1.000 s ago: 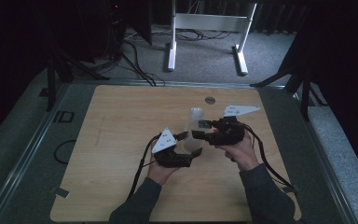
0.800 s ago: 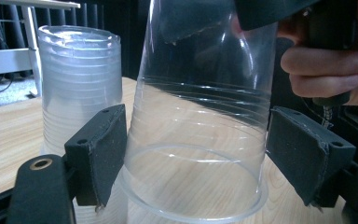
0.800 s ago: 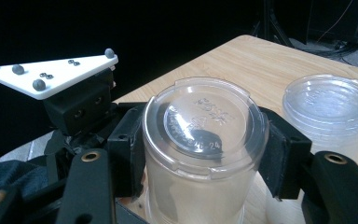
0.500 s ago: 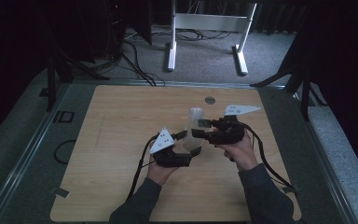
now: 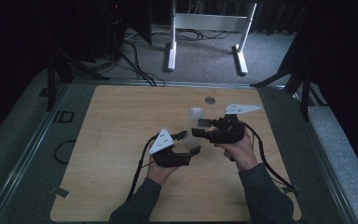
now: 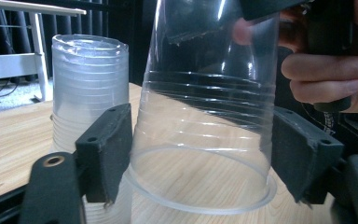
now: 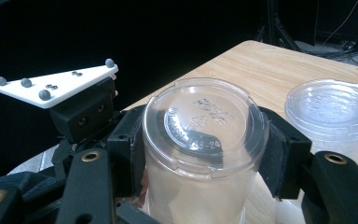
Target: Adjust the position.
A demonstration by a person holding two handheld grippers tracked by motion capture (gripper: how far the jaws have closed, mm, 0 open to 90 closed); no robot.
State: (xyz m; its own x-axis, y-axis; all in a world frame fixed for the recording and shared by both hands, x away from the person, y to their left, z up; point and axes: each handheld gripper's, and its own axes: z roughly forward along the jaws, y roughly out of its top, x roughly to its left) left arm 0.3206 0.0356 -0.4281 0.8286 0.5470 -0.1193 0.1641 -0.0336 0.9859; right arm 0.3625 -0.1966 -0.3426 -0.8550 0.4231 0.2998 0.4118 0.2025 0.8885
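A clear plastic cup (image 6: 205,140) stands upside down, rim toward the table, between both grippers. My left gripper (image 6: 200,158) holds it near the rim. Its jaws have just been closing, and both pads touch the cup's wall. My right gripper (image 7: 200,144) is shut on the same cup (image 7: 205,126) just under its upturned base. In the high view the two grippers meet at mid-table, left gripper (image 5: 189,142) in front, right gripper (image 5: 206,129) from the right, with the cup (image 5: 195,137) between them.
A frosted stack of upturned cups (image 6: 86,88) stands just beyond the held cup, also seen as the stack (image 5: 196,114) and the stack (image 7: 331,107). A small grey disc (image 5: 209,100) lies farther back. The wooden table (image 5: 121,154) has bare room at left. Cables trail toward the front edge.
Both hands keep their place. The left gripper's jaws look a little narrower around the cup than before.
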